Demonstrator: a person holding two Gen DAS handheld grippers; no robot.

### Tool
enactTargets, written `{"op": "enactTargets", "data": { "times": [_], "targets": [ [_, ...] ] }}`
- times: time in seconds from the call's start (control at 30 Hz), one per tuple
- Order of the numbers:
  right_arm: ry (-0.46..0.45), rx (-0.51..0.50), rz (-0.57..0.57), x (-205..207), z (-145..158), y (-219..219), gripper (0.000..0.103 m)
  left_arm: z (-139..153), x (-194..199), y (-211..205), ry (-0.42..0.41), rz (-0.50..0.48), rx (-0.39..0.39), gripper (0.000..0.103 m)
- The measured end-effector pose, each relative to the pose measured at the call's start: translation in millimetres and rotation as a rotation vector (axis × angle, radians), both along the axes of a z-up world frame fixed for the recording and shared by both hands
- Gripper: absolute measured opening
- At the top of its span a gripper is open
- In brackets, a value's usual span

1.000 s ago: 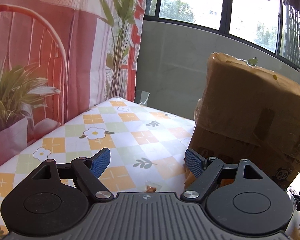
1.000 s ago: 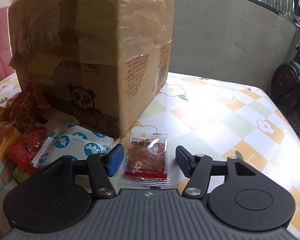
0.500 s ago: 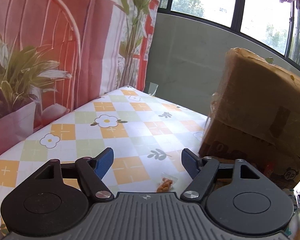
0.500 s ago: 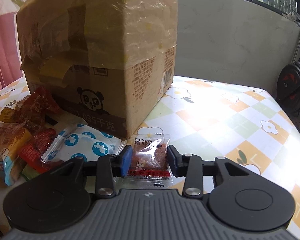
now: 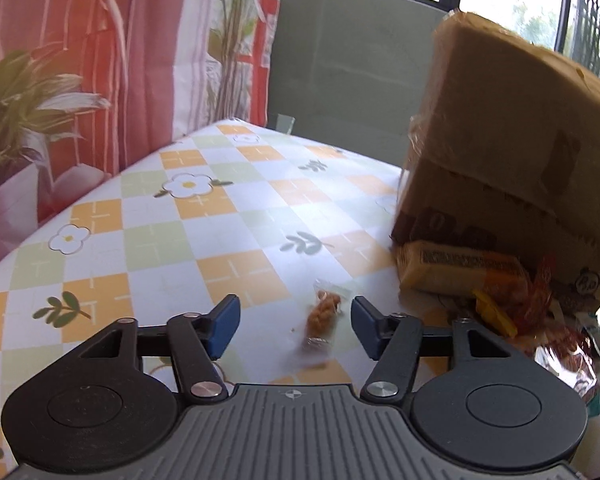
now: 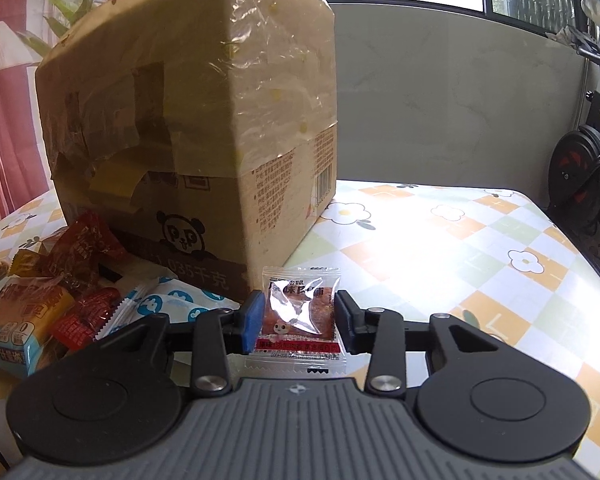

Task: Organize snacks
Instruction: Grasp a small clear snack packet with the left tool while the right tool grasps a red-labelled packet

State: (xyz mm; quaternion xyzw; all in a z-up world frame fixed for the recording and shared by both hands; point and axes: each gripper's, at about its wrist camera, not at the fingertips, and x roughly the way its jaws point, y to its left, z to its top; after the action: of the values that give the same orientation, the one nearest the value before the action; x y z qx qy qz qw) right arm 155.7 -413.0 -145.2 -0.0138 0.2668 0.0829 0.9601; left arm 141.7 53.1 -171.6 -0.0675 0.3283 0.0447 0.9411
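Observation:
In the right wrist view my right gripper is shut on a small clear packet of brown dried meat, pinched at both side edges and lifted slightly off the cloth. In the left wrist view a small clear packet of orange-brown snack lies on the tablecloth between the blue pads of my left gripper. Its jaws are closing and do not touch the packet. A tall taped cardboard box stands on the table.
A pile of wrapped snacks lies left of the box front, with a yellow pack among them. The checked floral tablecloth is bare to the right. A red printed curtain borders the left edge, an exercise bike the right.
My right gripper closed on the meat packet and raised it a little. My left gripper tipped downward toward the orange snack packet, and its jaws narrowed around it.

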Motion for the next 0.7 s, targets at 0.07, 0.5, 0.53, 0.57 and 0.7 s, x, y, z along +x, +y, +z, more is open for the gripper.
{"op": "enactTargets", "data": {
  "times": [0.07,0.5,0.53,0.57,0.7],
  "targets": [
    [-0.002,0.004,-0.001,-1,0,-1,0.04,-4,5,-2,0.011,-0.023,0.016,0.058],
    [0.004,-0.002,0.006,-1,0,1,0.04,-16,35,-11,0.057,-0.136,0.086,0.027],
    [0.004,-0.003,0.006,-1,0,2,0.04,-16,35,-13,0.059,-0.144,0.084,0.018],
    [0.004,-0.004,0.006,-1,0,1,0.04,-16,34,-15,0.061,-0.15,0.082,0.019],
    [0.001,-0.003,0.004,-1,0,1,0.04,-14,27,-15,0.052,-0.166,0.022,0.018]
  ]
}}
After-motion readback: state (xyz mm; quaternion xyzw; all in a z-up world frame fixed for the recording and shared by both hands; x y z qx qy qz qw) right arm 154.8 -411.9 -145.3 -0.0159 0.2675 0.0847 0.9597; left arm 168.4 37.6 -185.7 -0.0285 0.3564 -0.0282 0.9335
